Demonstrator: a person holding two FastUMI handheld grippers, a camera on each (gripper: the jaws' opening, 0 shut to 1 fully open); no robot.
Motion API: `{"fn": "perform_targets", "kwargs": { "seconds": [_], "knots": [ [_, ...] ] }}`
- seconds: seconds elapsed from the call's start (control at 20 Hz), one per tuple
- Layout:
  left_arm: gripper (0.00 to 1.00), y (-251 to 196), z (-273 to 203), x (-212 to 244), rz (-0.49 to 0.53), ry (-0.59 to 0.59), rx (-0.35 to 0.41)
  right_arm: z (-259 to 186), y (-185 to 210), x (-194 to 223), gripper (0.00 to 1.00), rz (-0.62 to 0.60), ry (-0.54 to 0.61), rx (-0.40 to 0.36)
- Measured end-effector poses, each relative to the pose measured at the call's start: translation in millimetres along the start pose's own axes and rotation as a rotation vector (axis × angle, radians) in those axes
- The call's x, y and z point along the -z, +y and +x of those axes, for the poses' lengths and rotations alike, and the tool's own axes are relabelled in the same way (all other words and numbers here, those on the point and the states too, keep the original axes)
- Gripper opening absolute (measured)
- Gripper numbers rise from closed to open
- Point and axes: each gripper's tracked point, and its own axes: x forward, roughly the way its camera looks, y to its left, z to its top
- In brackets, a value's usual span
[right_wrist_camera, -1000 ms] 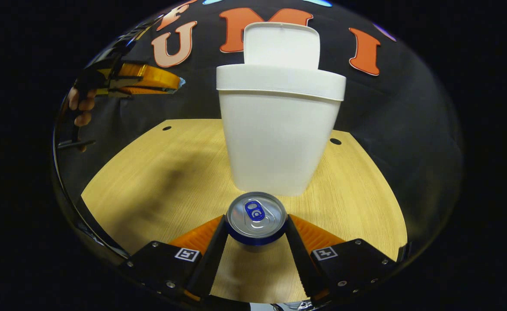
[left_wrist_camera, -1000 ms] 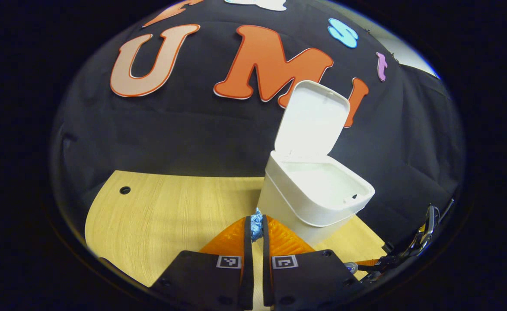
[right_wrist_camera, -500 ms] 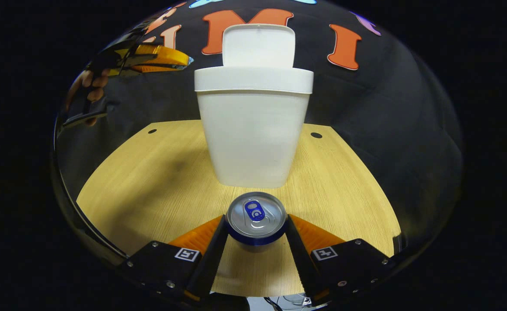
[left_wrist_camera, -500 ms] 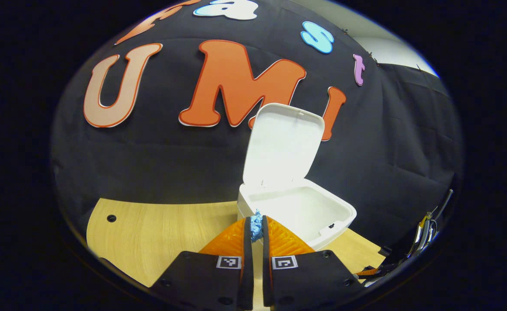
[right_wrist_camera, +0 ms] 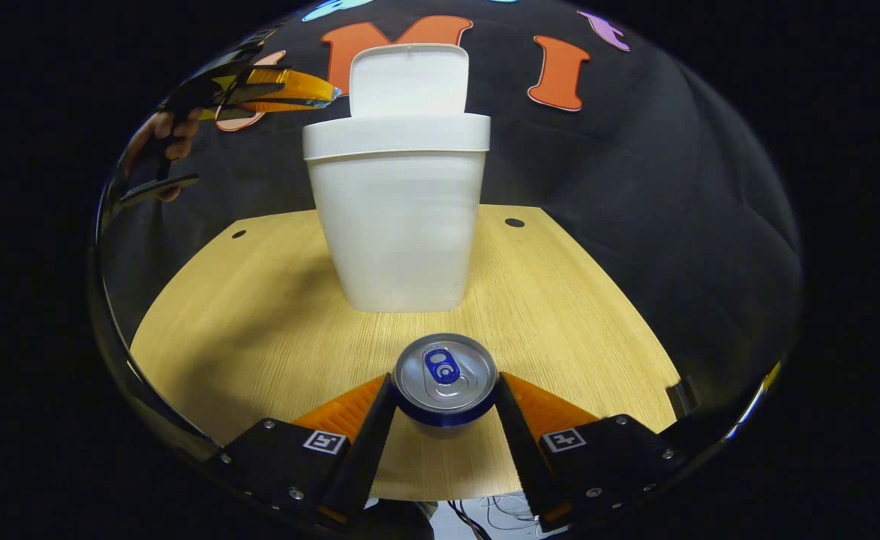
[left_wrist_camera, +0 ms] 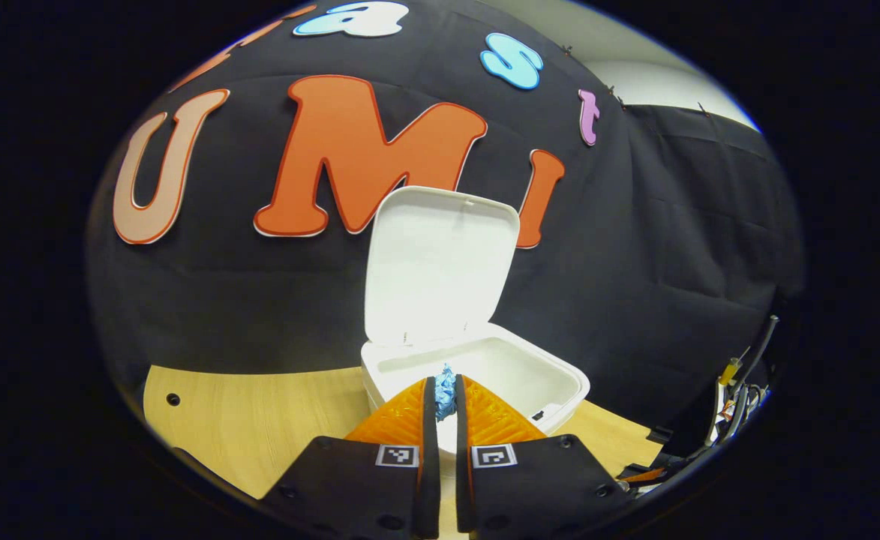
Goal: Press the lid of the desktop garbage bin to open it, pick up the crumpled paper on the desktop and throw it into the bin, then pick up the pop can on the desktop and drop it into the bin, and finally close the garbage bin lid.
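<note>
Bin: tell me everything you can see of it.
The bin is white, looks like plastic, and tapers toward its base under a wider rim band. It stands upright on the wooden table. Its hinged lid stands open, nearly vertical at the back. The left hand-held gripper holds blue paper at its rim, apart from it.

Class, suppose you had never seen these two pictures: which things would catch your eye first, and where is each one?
The white bin stands mid-table with its lid flipped upright. In the left gripper view, the left gripper is shut on a scrap of blue crumpled paper at the bin's open mouth. In the right gripper view, the right gripper clamps an upright pop can in front of the bin.
</note>
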Motion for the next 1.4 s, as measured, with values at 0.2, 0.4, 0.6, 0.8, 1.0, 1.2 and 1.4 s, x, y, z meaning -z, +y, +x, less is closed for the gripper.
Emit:
{"fn": "perform_targets", "kwargs": {
  "seconds": [0.2, 0.4, 0.6, 0.8, 1.0, 1.2, 1.4],
  "knots": [
    [0.12, -9, 9, 7, 0.005, 0.023, 0.021, -6, -7, 4, 0.80, 0.026, 0.001, 0.034],
    [0.12, -16, 16, 13, 0.027, 0.046, 0.038, -13, -13, 11, 0.80, 0.049, 0.006, 0.066],
    [0.12, -19, 21, 22, 0.043, 0.075, 0.042, -17, -17, 10, 0.80, 0.058, 0.003, 0.088],
    [0.16, -21, 23, 25, 0.061, 0.083, 0.052, -24, -22, 6, 0.80, 0.071, -0.008, 0.105],
    [0.22, -23, 25, 29, 0.084, 0.098, 0.054, -33, -31, -6, 0.80, 0.064, -0.027, 0.131],
    [0.27, -23, 26, 32, 0.113, 0.102, 0.043, -41, -37, -27, 0.80, 0.035, -0.064, 0.145],
    [0.46, -18, 23, 36, 0.120, 0.109, 0.039, -49, -37, -55, 0.80, 0.033, -0.111, 0.139]
  ]
}}
